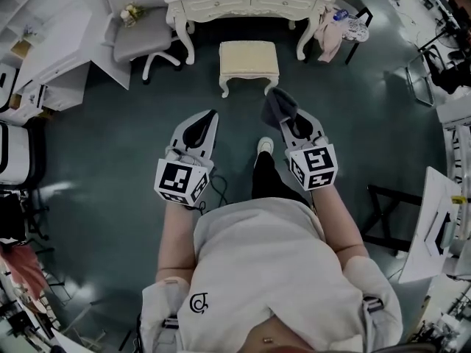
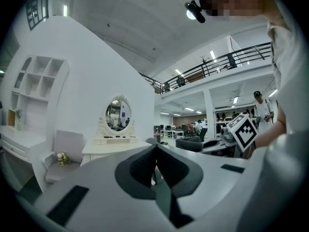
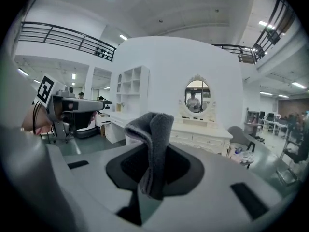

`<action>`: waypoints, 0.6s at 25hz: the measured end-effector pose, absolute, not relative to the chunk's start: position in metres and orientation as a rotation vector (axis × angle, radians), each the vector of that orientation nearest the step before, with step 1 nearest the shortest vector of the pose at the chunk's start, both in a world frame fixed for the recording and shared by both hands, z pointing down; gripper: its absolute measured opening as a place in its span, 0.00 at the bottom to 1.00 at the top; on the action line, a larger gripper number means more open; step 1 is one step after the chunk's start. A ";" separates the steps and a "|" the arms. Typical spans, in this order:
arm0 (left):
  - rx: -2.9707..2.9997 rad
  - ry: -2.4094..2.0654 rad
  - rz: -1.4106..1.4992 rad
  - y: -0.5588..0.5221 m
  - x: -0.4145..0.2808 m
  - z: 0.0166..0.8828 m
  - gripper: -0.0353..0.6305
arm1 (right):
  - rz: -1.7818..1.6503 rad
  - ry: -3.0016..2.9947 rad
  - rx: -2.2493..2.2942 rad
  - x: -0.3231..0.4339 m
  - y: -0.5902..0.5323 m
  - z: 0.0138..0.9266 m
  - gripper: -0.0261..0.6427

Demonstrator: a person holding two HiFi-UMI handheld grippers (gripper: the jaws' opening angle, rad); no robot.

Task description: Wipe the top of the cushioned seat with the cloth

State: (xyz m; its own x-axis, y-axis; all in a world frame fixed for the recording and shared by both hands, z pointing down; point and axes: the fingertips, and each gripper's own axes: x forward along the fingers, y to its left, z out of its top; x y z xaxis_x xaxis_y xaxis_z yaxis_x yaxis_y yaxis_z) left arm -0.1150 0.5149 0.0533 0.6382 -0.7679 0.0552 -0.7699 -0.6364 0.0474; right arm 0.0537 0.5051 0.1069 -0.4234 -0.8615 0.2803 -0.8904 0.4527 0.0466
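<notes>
- Here, the right claw grips a folded dark grey fleecy cloth, its fold standing upward.
- Beside it, the left claw is clenched, empty.
- A cream cushioned square stool with white legs sits apart, ahead.

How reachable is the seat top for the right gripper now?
Probably yes. The right gripper, shut on the cloth, hangs just short of the seat. Only open floor lies between them, and nothing sits on the seat top.

Soft, napped grey cloth, cushioned seat topped in smooth cream upholstery on white painted legs, dark floor with a dull sheen
</notes>
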 end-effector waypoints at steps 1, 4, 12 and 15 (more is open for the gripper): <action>2.772 -1.324 0.052 0.501 -0.113 0.055 0.07 | 0.167 -2.445 1.498 0.057 0.490 0.111 0.15; 2.728 -1.370 0.089 0.456 -0.104 0.066 0.07 | 0.179 -2.461 1.445 0.065 0.441 0.123 0.15; 2.671 -1.431 0.070 0.307 -0.066 0.074 0.07 | 0.185 -2.500 1.352 0.101 0.282 0.130 0.15; 2.657 -1.440 0.096 0.262 -0.053 0.082 0.07 | 0.192 -2.504 1.300 0.108 0.242 0.140 0.15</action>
State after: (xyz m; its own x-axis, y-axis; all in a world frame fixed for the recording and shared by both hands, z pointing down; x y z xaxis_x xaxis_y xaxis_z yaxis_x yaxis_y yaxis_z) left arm -0.0531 0.2623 0.0816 0.5456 -0.8305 0.1117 -0.8380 -0.5407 0.0735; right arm 0.1082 0.2421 0.1401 -0.5388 -0.7734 0.3341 -0.8153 0.5785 0.0242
